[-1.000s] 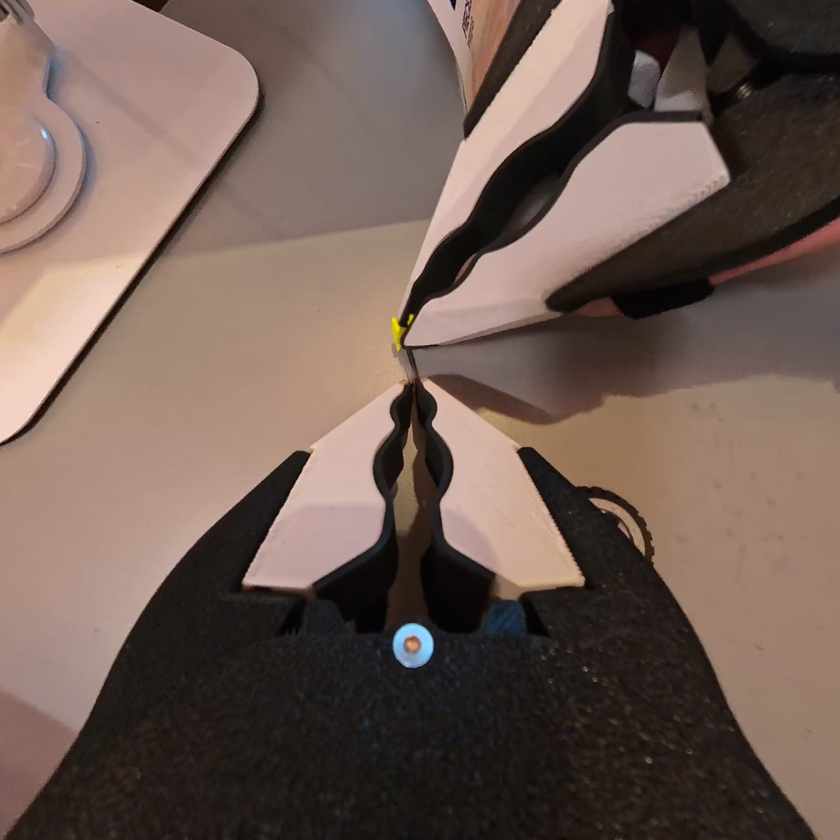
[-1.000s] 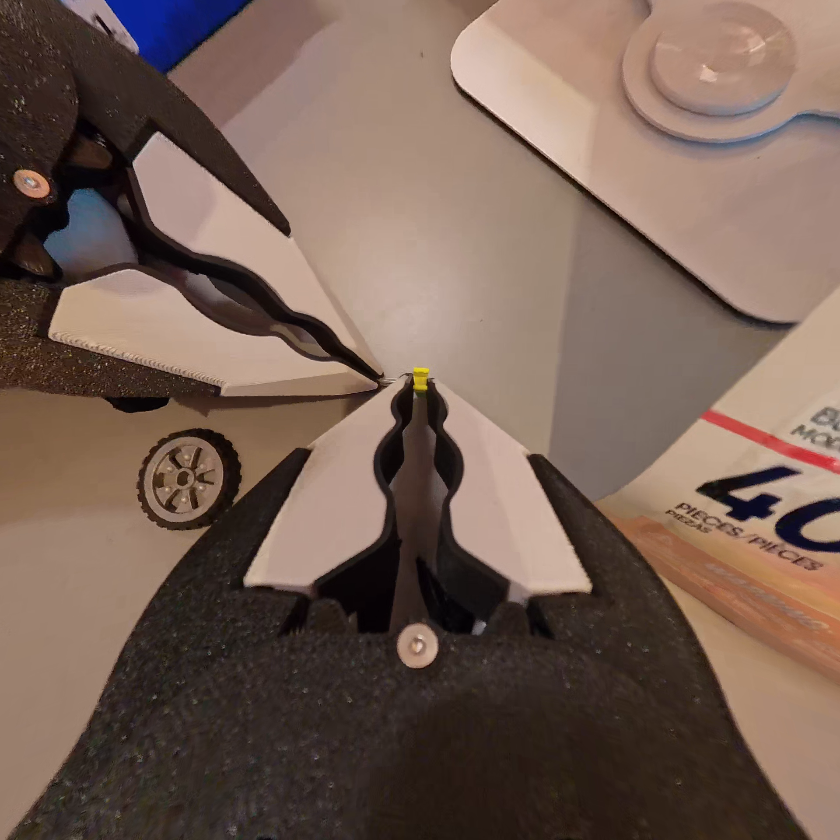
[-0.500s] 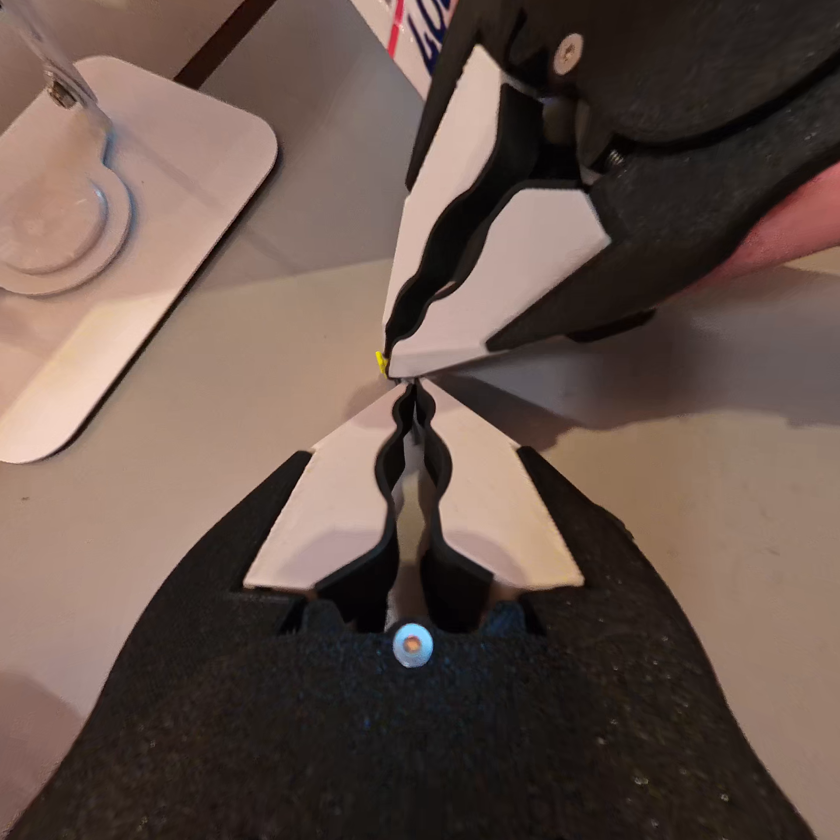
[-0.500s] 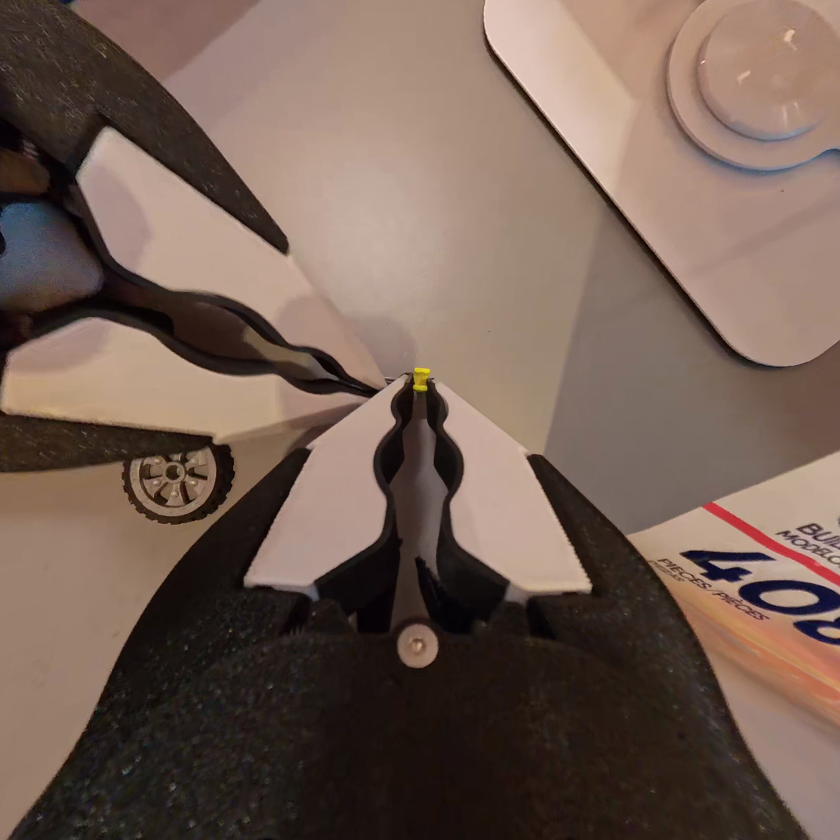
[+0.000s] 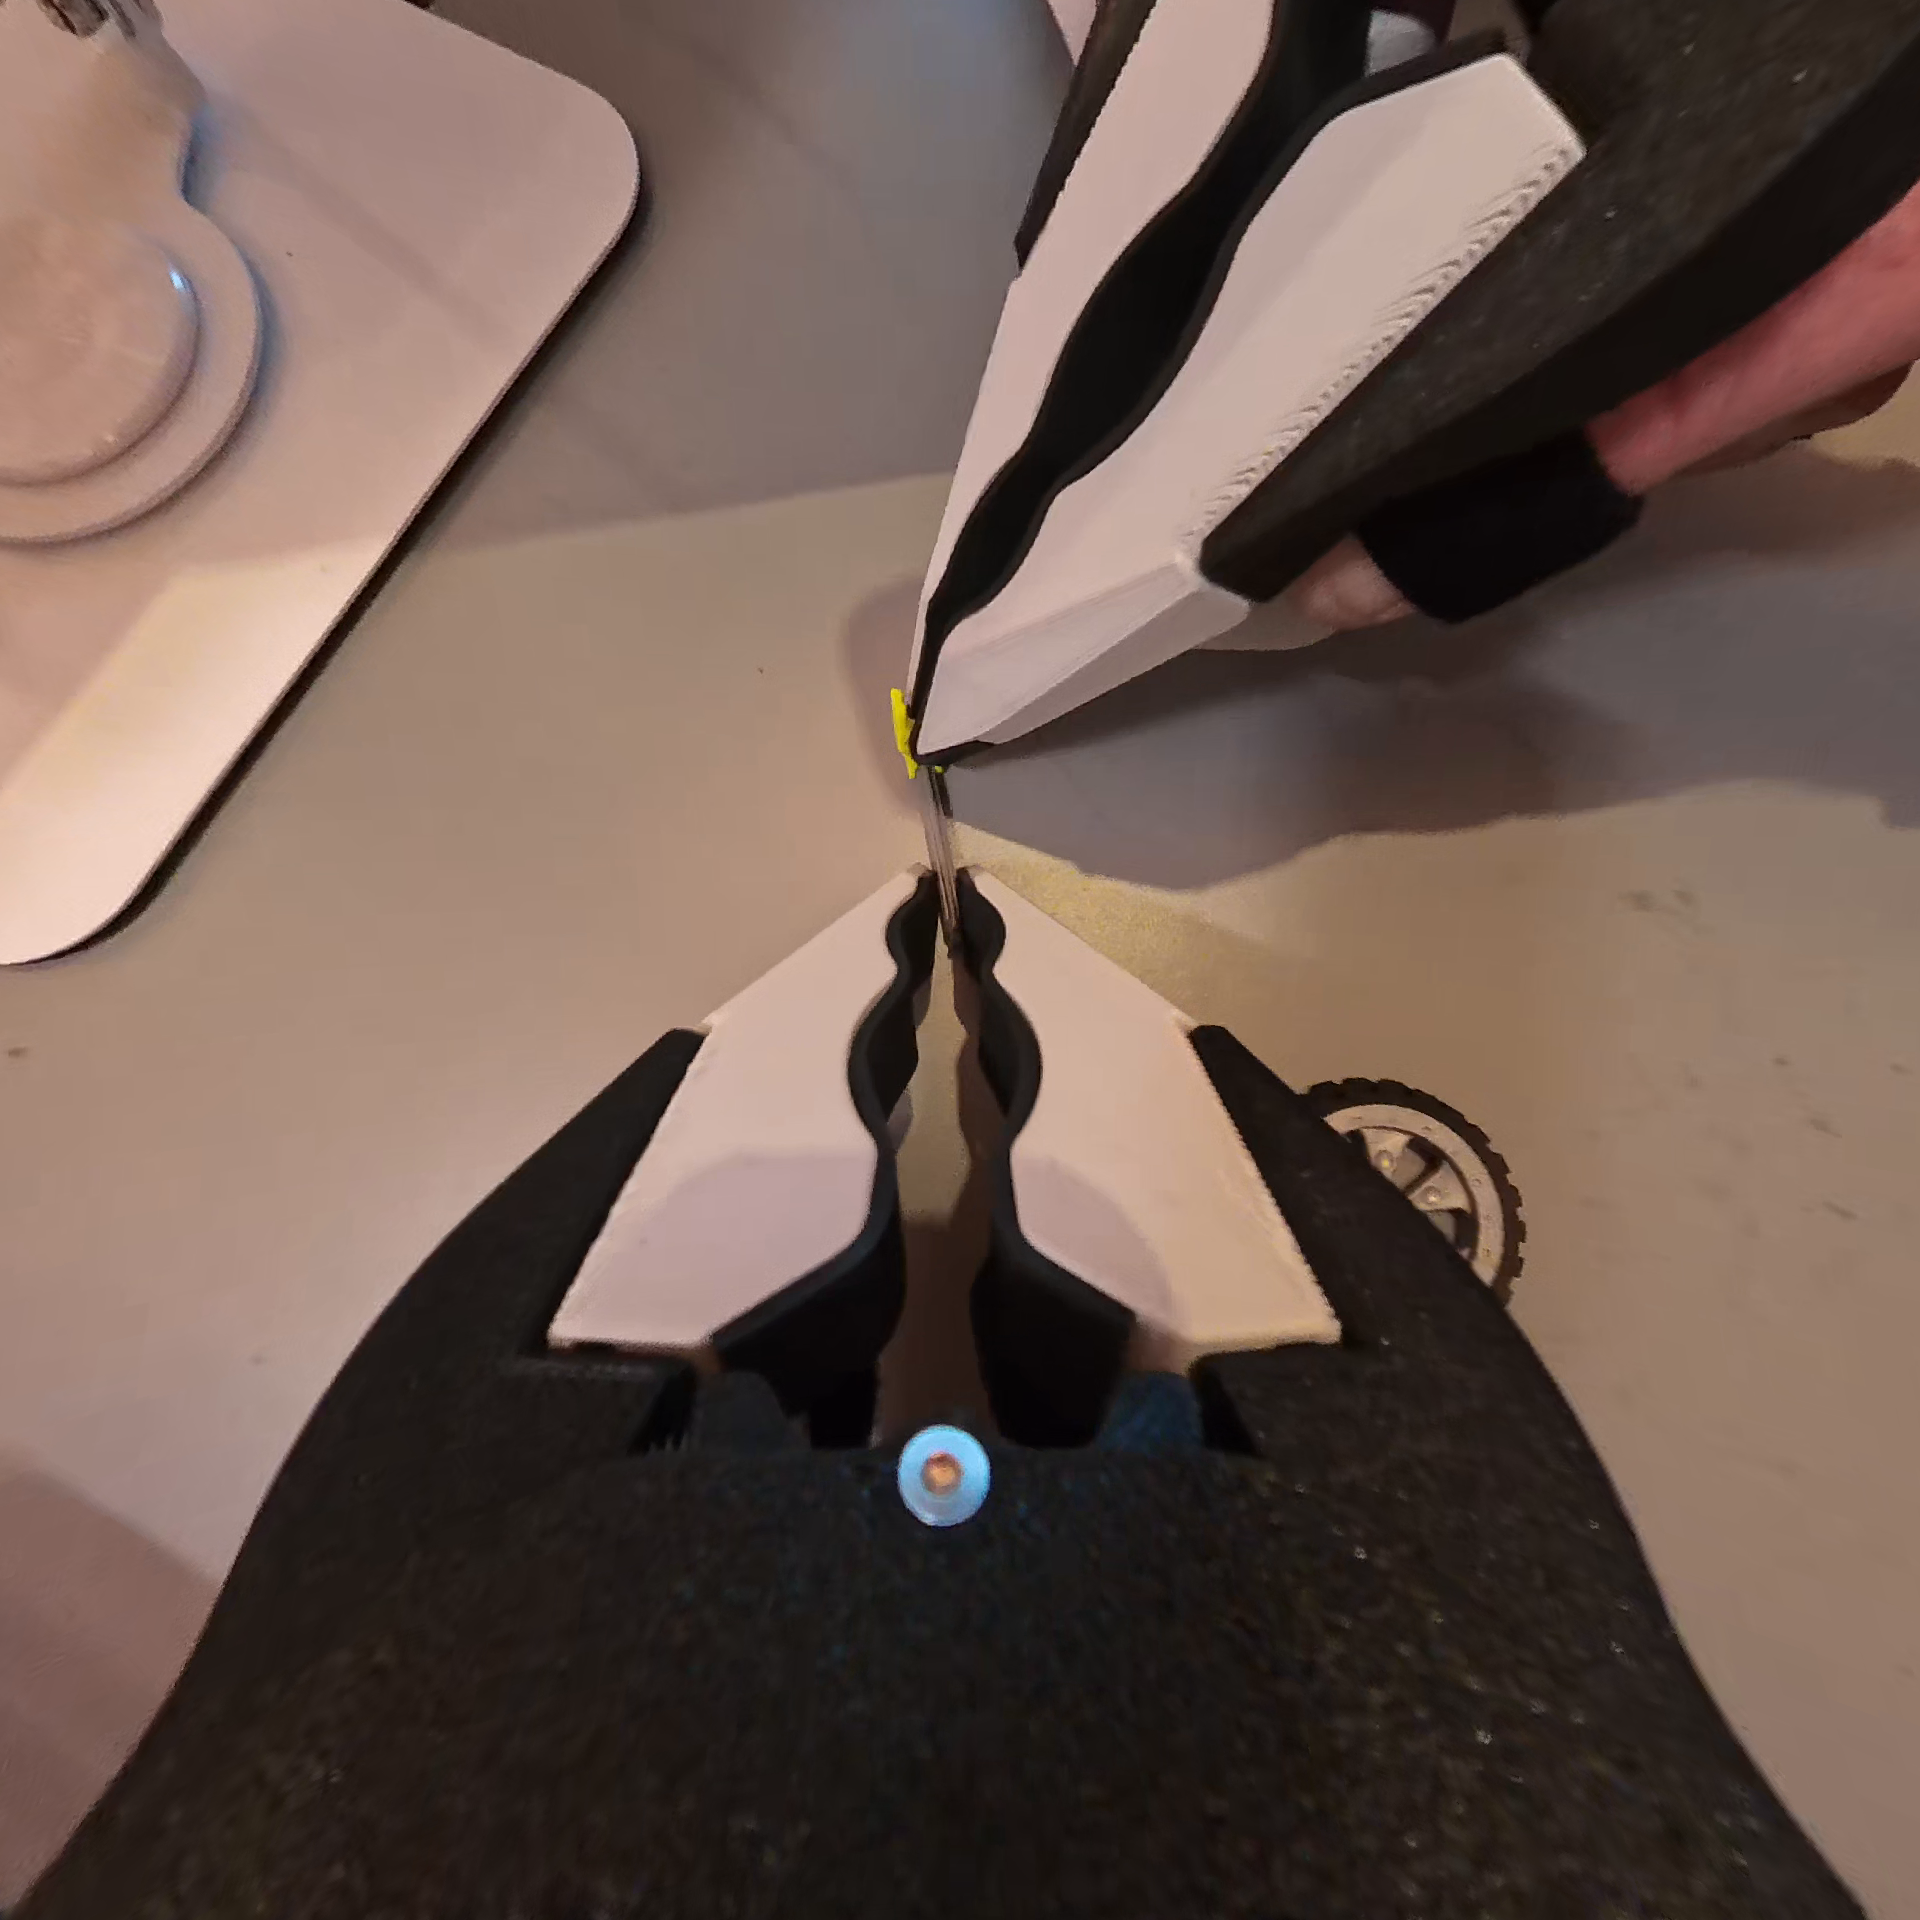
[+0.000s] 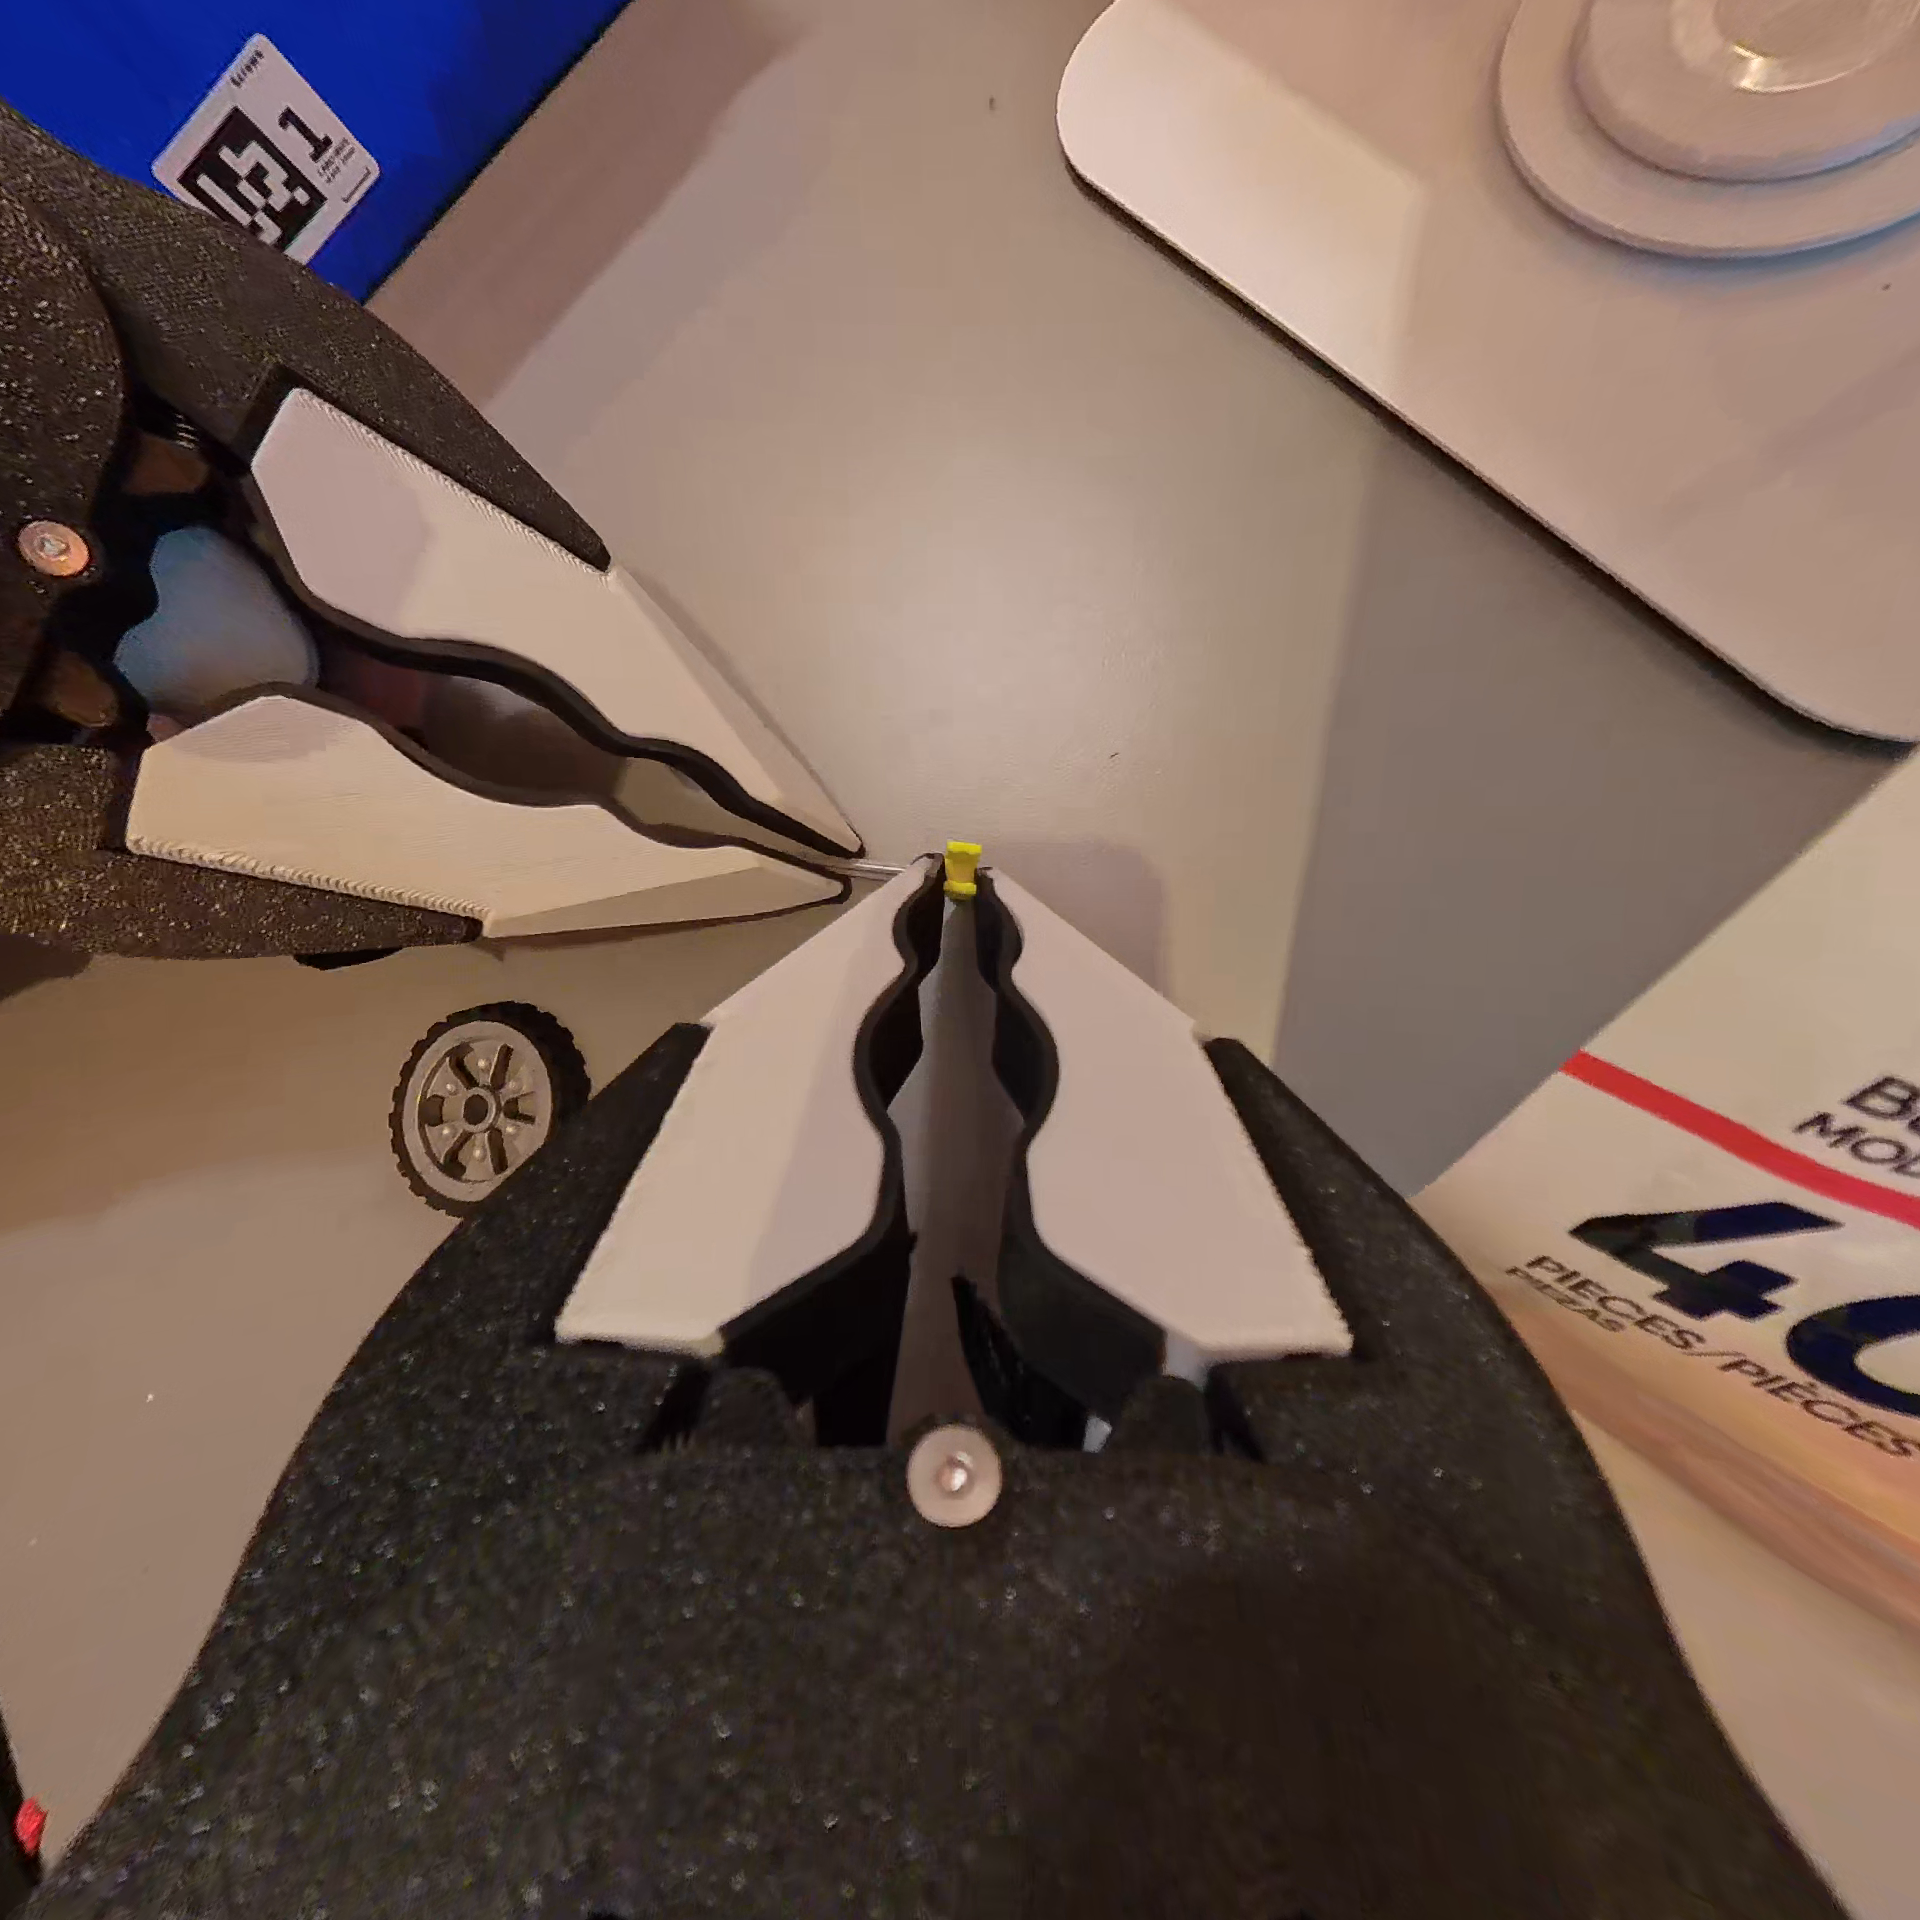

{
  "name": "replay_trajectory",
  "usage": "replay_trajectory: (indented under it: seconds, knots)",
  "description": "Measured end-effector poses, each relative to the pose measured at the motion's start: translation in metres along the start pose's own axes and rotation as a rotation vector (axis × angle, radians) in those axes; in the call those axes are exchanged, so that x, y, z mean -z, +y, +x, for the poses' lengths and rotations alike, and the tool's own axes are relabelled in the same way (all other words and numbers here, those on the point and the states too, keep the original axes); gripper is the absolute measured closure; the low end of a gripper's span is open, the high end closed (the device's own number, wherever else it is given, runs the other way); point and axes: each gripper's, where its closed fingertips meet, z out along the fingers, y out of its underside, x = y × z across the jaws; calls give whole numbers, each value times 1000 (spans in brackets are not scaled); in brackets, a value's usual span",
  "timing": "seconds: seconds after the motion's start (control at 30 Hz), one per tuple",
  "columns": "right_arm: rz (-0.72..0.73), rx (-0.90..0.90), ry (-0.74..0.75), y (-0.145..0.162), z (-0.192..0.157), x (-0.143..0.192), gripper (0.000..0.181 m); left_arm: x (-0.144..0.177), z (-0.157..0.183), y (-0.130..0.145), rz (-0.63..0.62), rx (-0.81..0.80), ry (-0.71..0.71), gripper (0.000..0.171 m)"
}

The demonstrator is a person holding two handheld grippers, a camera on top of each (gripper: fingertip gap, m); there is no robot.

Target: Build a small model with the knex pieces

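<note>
Left wrist view shows your left claw (image 5: 943,894) with its tips closed down on a thin metal pin (image 5: 940,847), the white fingers (image 5: 790,1122) meeting only at the very front while the wavy black pads stay apart further back. Your right claw (image 5: 920,743) comes in from the upper right, tips pointing down toward the left claw, and it pinches a small yellow piece (image 5: 902,727) at its very tip. The pin runs from that yellow piece straight into the left claw's tips, so both claws have hold of the same little assembly, raised above the grey surface (image 5: 520,831). A hand (image 5: 1745,405) in a dark fingerless glove grips the right claw's black body.

Right wrist view gives you the same meeting from the other side: your right claw (image 6: 961,883) is nearly closed with the yellow piece (image 6: 961,868) standing up between its tips, and the left claw (image 6: 847,862) reaches in from the left, pinched shut on the pin (image 6: 878,873).

A toy wheel (image 6: 483,1107) with a black tyre and grey hub lies on the surface below the left claw. A white stand base (image 6: 1455,343) sits toward the far edge of the surface, a printed box (image 6: 1714,1299) lies at the right edge, and a blue panel with a black-and-white tag (image 6: 265,156) shows at the far left corner
</note>
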Motion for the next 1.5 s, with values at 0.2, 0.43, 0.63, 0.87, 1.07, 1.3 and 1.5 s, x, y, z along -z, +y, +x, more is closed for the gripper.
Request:
replay_trajectory:
  seconds: [0.2,0.43,0.63,0.87,1.07,1.3,1.5]
  knots:
    - [-14,26,26,0,2,0,176,1,-1,-6,33,-22,-41,171]
    - [-58,91,76,5,1,-4,176,7,-3,-18,96,54,-18,171]
    - [-22,63,19,5,-2,-4,175,3,7,-15,69,-1,-8,171]
    - [28,91,-29,7,-2,4,175,18,-4,-6,88,45,64,171]
    - [65,110,67,1,15,70,175,3,2,-7,67,-5,62,160]
    - [-271,101,258,82,53,99,176,-13,25,-27,57,-52,124,158]
    - [-261,118,123,79,31,72,175,-10,39,-19,34,-21,191,155]
